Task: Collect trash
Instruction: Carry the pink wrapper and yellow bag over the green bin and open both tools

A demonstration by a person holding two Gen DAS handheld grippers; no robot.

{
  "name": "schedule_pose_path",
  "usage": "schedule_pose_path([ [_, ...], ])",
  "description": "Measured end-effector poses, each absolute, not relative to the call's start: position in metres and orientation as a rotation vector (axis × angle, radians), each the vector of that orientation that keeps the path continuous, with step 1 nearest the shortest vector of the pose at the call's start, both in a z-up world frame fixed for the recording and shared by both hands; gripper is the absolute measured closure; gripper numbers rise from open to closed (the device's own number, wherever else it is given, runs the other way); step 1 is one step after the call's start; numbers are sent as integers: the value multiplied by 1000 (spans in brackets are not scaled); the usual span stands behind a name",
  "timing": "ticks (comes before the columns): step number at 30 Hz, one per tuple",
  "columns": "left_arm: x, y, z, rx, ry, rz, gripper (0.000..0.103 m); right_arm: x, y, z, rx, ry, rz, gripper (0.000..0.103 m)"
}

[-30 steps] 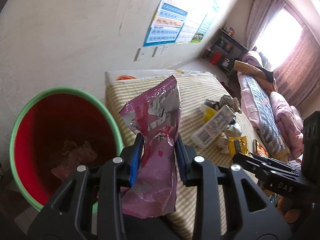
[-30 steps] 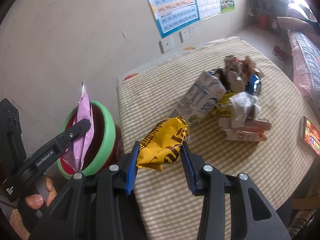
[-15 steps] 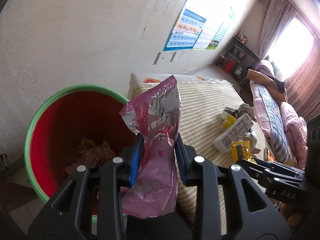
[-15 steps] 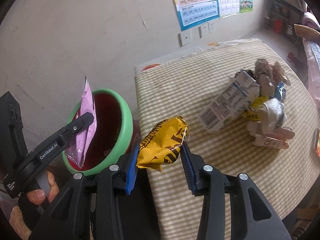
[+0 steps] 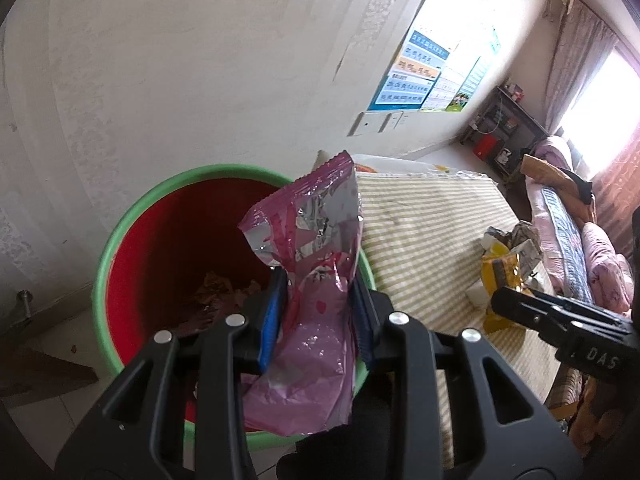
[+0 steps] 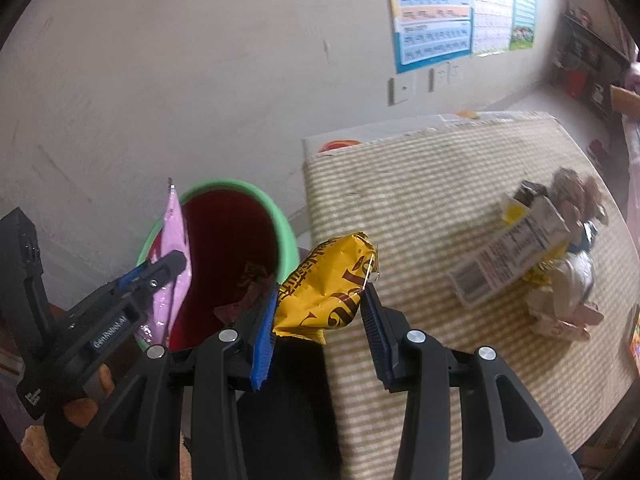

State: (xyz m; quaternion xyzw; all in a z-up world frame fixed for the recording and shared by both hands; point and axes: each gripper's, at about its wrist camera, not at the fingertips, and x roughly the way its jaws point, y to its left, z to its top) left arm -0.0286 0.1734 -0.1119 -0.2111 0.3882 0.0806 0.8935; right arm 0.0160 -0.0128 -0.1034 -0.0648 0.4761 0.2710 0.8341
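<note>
At the far left a red bucket (image 5: 160, 248) with a green rim stands on the floor against the pale wall, just beside the table edge; crumpled scraps (image 5: 218, 292) lie at its bottom. The left gripper (image 5: 318, 312) hangs over the bucket's mouth, its blue-padded fingers (image 5: 270, 328) pinched onto a pink foil wrapper (image 5: 316, 264), which stands upright between them with its torn silver top fanned open. In the right wrist view the same wrapper (image 6: 172, 264) hangs above the near rim of the bucket (image 6: 288, 232).

Next to the right, the right gripper (image 6: 324, 312) holds a crumpled yellow wrapper (image 6: 326, 288) with brown lettering; its fingers are partly closed, each pad pressing a side of the wrapper. This wrapper sits above the table's corner, just beside the bucket rim.

Further right, the table (image 6: 420, 208) wears a beige striped cloth. Near its far right side lies a pile of trash: a white carton (image 6: 508, 256) tipped on its side, with crumpled paper and small packets (image 6: 564, 296) touching it. On the wall behind hangs a blue chart (image 6: 434, 8) above wall switches (image 6: 402, 90).
</note>
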Motion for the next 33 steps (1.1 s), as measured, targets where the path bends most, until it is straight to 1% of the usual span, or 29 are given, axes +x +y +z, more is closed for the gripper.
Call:
schedule_pose_path([
  [11, -30, 193, -123, -444, 826, 229, 72, 19, 25, -108, -190, 1016, 631, 63],
  [33, -30, 210, -145, -447, 889, 286, 72, 32, 65, -129, -184, 1085, 717, 63],
])
